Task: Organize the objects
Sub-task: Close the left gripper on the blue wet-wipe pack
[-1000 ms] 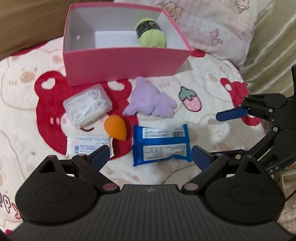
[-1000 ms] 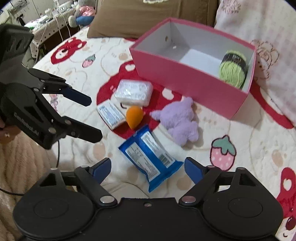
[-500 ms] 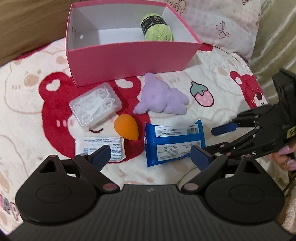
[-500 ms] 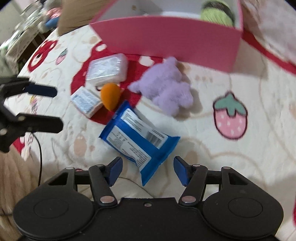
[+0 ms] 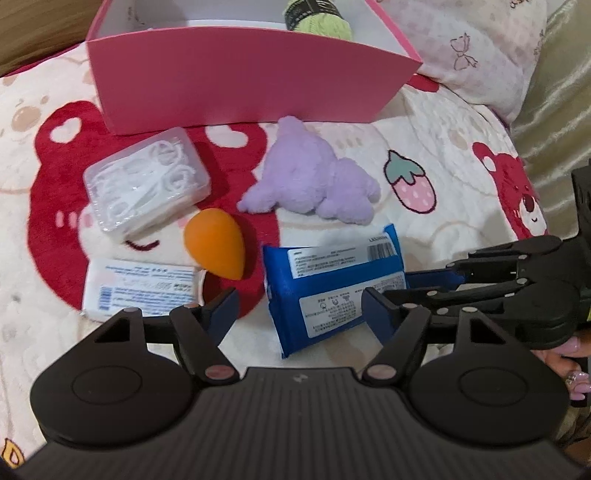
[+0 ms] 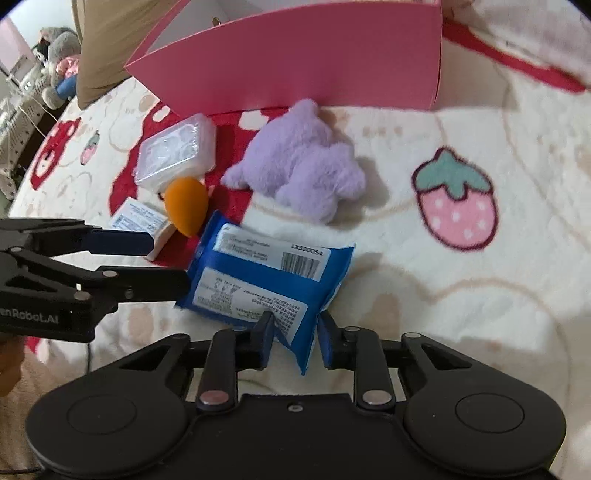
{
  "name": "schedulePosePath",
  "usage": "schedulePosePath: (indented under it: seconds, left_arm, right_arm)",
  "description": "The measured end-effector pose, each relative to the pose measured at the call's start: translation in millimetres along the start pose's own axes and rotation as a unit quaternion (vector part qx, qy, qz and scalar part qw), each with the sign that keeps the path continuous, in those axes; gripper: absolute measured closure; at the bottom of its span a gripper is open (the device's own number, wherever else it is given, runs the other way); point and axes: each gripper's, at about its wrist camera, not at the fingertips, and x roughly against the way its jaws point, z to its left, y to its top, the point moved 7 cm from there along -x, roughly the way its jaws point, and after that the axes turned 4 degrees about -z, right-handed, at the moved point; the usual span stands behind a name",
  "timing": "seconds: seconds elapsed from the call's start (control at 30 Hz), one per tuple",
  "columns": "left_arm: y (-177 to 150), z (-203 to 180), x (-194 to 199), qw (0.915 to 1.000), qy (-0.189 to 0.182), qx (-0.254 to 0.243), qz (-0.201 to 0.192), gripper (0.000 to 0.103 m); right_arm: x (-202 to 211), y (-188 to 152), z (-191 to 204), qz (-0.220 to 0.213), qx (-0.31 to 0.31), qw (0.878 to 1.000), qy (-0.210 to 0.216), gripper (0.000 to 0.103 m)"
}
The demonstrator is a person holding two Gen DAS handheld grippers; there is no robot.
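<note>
A blue wipes pack lies on the bear-print blanket in front of the pink box. My right gripper is shut on the pack's near corner. In the left wrist view it comes in from the right. My left gripper straddles the pack's other end with its jaws closing. Its left pad stands clear of the wrapper, and in the right wrist view it reaches in from the left. A green yarn ball sits inside the box.
Between the pack and the box lie a purple plush, an orange egg-shaped sponge, a clear case of floss picks and a white packet. A pillow lies at the back right. A hand holds the right gripper.
Both grippers have come down onto the blue pack. The right one went from wide open to shut on its corner. The left jaws have narrowed around the other end.
</note>
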Motion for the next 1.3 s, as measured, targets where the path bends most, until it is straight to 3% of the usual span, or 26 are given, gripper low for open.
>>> schedulePosePath:
  seconds: [0.23, 0.4, 0.5, 0.7, 0.8, 0.9, 1.3]
  left_arm:
    - [-3, -2, -15, 0.9999, 0.008, 0.006, -0.002, 0.033]
    - [-7, -1, -25, 0.9997, 0.024, 0.003, 0.006, 0.039]
    - [-11, 4, -33, 0.9988, 0.046, 0.007, 0.018, 0.04]
    - [-13, 7, -35, 0.9986, 0.044, 0.021, 0.022, 0.04]
    - [-15, 6, -37, 0.9984, 0.048, 0.02, 0.024, 0.04]
    - [-15, 4, -37, 0.9983, 0.051, 0.019, 0.021, 0.04]
    - [-16, -3, -41, 0.9981, 0.046, 0.039, 0.004, 0.041]
  right_arm:
    - [3, 6, -2, -0.012, 0.065, 0.996, -0.068, 0.081]
    - [13, 5, 0, -0.024, 0.063, 0.997, -0.03, 0.066]
    - [16, 7, 5, -0.041, 0.064, 0.997, -0.018, 0.065]
    - [14, 14, -4, -0.054, 0.039, 0.997, -0.024, 0.062]
    - [7, 14, -12, -0.055, 0.025, 0.998, -0.025, 0.063]
    - [-1, 13, -20, -0.048, 0.012, 0.998, -0.029, 0.071]
    - [-10, 3, -30, -0.058, 0.0, 0.998, -0.02, 0.07]
